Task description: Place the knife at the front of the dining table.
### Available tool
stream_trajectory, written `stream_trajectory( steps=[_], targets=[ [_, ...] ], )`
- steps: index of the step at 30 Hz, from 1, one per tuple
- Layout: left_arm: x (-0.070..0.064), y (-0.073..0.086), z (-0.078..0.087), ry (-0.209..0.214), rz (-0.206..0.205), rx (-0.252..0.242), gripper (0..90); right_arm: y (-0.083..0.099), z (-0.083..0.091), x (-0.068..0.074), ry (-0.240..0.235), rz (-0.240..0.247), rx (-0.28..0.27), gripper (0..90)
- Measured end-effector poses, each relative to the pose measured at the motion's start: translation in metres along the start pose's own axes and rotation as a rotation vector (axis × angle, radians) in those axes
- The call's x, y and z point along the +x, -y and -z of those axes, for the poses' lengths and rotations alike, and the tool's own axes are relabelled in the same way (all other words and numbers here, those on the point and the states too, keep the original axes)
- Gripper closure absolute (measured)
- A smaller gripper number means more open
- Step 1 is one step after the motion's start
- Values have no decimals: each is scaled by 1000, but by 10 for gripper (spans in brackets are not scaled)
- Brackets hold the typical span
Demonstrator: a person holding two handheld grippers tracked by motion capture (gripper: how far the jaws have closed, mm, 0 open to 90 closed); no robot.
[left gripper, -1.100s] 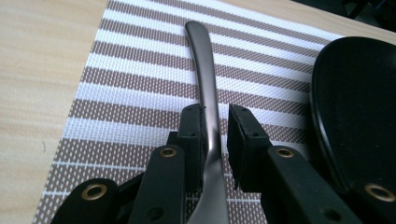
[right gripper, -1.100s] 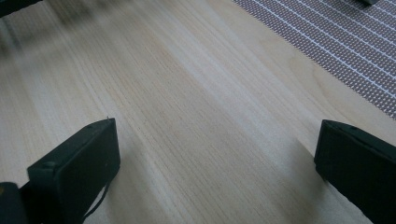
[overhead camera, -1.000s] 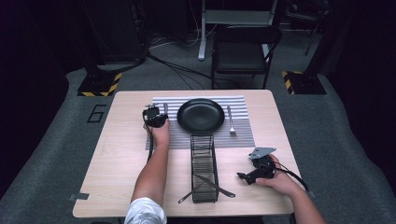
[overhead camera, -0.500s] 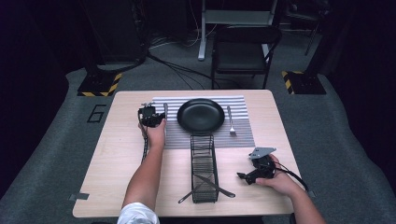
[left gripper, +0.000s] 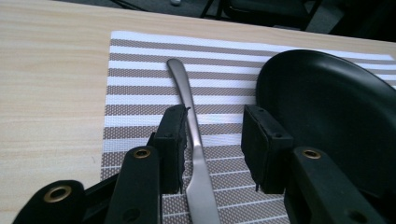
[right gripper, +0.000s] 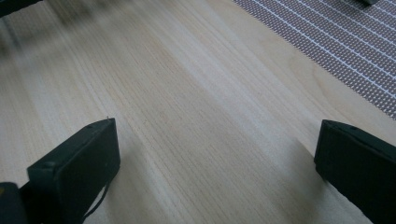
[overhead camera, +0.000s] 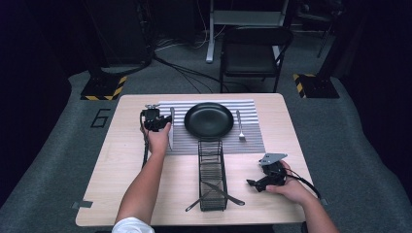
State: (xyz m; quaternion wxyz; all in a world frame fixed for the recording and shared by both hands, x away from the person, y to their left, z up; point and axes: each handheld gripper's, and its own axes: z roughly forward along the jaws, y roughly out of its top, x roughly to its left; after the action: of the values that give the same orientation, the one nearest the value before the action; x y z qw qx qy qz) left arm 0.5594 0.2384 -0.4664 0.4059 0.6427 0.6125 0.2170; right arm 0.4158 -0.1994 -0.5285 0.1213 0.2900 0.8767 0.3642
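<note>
A striped placemat (overhead camera: 252, 141) lies at the far middle of the wooden table with a black plate (overhead camera: 209, 120) on it. A knife (overhead camera: 171, 130) rests on the mat left of the plate and a fork (overhead camera: 239, 126) to its right. My left gripper (overhead camera: 156, 118) hovers by the mat's left edge, open. In the left gripper view the knife (left gripper: 189, 107) lies flat on the mat between the parted jaws, close to the left finger (left gripper: 170, 140), beside the plate (left gripper: 327, 107). My right gripper (overhead camera: 253, 184) rests low near the front right, open over bare wood (right gripper: 210, 107).
A black wire caddy (overhead camera: 212, 172) stands lengthwise in front of the plate, with cutlery (overhead camera: 224, 193) lying across its near end. The mat's corner (right gripper: 341, 37) is just ahead of the right gripper. A folding chair (overhead camera: 252, 53) stands beyond the table.
My left gripper has drifted slightly left and away along the mat's left edge. The right hand and its gripper have stayed put.
</note>
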Motion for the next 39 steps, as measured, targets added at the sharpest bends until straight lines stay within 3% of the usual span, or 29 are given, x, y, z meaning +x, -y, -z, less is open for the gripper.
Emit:
stream_trajectory(
  steps=[15, 21, 34, 39],
  targets=[
    [-13, -5, 29, 73, -58, -27, 561, 0, 0, 0, 1, -3, 1, 0],
    [-16, 4, 41, 117, -80, -30, 552, 0, 0, 0, 1, -2, 1, 0],
    [-17, 20, 73, 144, -192, -18, 517, 0, 0, 1, 2, -5, 2, 0],
    [-14, 27, 83, 154, -207, -1, 508, 0, 0, 0, 2, -2, 1, 0]
  ],
)
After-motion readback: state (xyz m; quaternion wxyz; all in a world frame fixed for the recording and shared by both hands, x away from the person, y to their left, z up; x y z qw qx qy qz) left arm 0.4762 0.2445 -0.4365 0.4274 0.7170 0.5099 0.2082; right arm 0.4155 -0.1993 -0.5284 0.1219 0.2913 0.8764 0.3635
